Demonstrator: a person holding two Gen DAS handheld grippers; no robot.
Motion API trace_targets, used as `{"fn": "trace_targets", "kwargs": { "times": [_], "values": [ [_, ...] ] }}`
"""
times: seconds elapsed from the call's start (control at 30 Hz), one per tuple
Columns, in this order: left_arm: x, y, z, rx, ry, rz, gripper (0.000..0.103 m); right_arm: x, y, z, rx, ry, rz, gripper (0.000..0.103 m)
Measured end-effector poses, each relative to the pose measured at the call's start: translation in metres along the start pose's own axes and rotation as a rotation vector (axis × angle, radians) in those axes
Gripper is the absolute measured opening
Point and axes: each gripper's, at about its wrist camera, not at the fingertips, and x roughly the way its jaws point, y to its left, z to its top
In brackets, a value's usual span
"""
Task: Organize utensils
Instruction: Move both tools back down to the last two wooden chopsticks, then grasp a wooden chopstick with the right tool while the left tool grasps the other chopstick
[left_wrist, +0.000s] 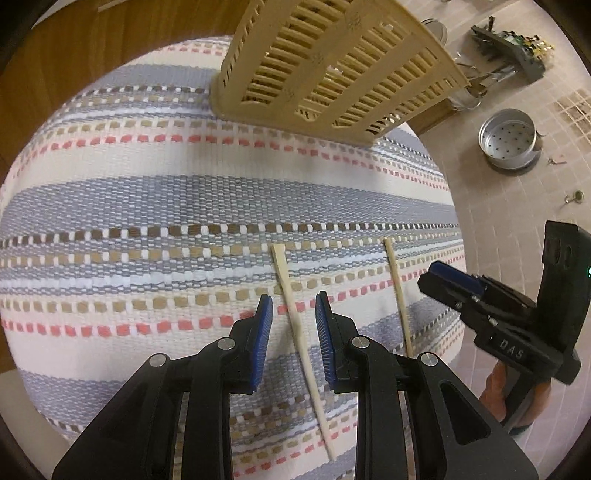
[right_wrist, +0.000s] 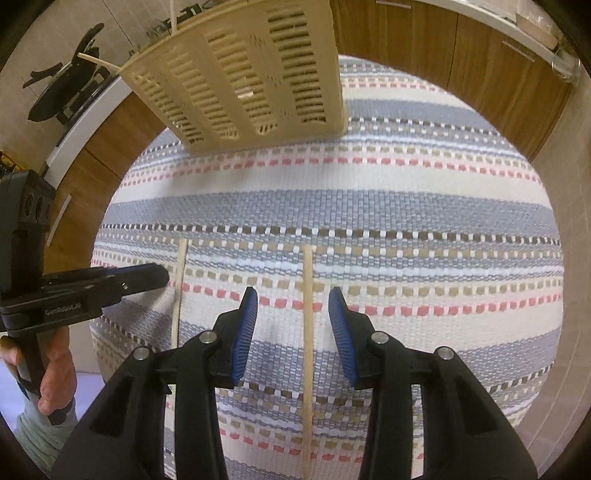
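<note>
Two pale wooden chopsticks lie side by side on a striped woven mat. My left gripper is open and straddles the left chopstick, blue pads clear of it on both sides. My right gripper is open too, with the right chopstick between its fingers, nearer the right pad and untouched. Each wrist view shows the other gripper from the side: the right gripper by the right chopstick, the left gripper by the left chopstick. A beige slotted utensil basket stands at the mat's far edge.
Brown wood surrounds the mat, with wooden cabinet doors behind. On the tiled floor at the right sit a perforated metal pot and loose tools. A person's hand holds the left gripper's handle.
</note>
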Motion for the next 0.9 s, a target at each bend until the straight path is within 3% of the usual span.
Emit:
{"fn": "trace_targets", "kwargs": {
  "times": [0.47,0.87,0.9],
  "values": [
    [0.026,-0.041,0.009,0.087,-0.025,0.156,0.023,0.031,0.005,0.006,-0.005,0.073,0.026,0.028],
    [0.034,-0.051,0.013,0.119,0.005,0.193,0.024,0.041,0.013,0.011,-0.052,0.146,-0.017,0.027],
    [0.035,-0.052,0.014,0.118,0.010,0.199,0.024,0.042,0.015,0.011,-0.061,0.149,-0.029,0.023]
  ]
}}
